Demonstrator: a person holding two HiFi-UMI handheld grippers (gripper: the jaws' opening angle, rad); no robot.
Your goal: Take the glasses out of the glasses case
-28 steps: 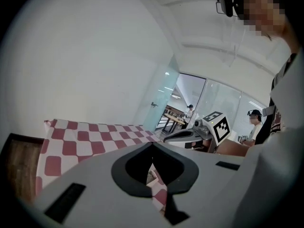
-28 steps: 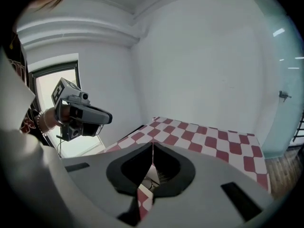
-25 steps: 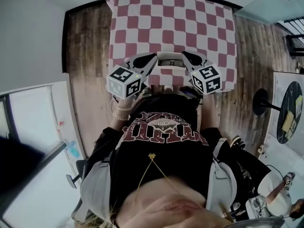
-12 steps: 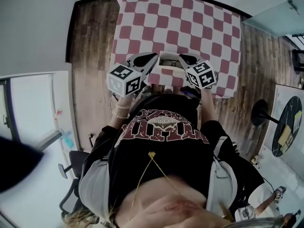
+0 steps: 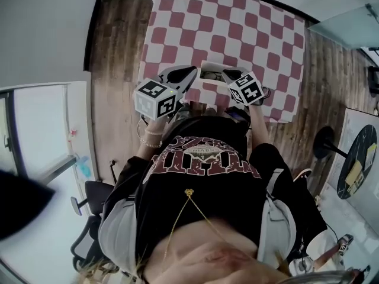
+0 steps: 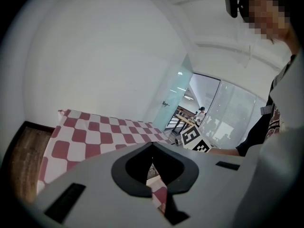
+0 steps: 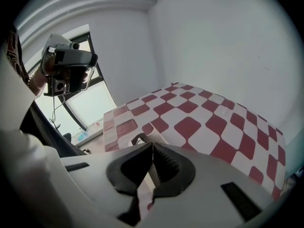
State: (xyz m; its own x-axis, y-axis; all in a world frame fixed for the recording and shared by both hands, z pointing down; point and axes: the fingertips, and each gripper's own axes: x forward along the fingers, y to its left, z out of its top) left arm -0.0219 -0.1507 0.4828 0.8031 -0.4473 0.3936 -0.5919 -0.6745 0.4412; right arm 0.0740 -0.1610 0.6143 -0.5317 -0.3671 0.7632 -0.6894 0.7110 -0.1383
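The white glasses case (image 5: 211, 71) lies open on the checkered tablecloth (image 5: 225, 28), with dark glasses inside it. My left gripper (image 5: 194, 70) is shut, with its tips just off the case's left end. My right gripper (image 5: 225, 74) is also shut, and its tips rest against the case's right end. In the right gripper view the case (image 7: 142, 140) sits right beyond the closed tips (image 7: 152, 143), and a dark loop of the glasses shows in it. In the left gripper view a bit of the case (image 6: 153, 171) shows through the gap below the closed tips (image 6: 152, 144).
The table stands on a wooden floor (image 5: 115, 58), with a white wall behind it. The person's body fills the lower half of the head view. The right gripper's marker cube (image 6: 194, 139) shows past the left jaws. A black-based stand (image 5: 324, 139) is on the floor at the right.
My right gripper has moved left and in to the case's right end. The left gripper has stayed by the left end. The head camera has shifted a little.
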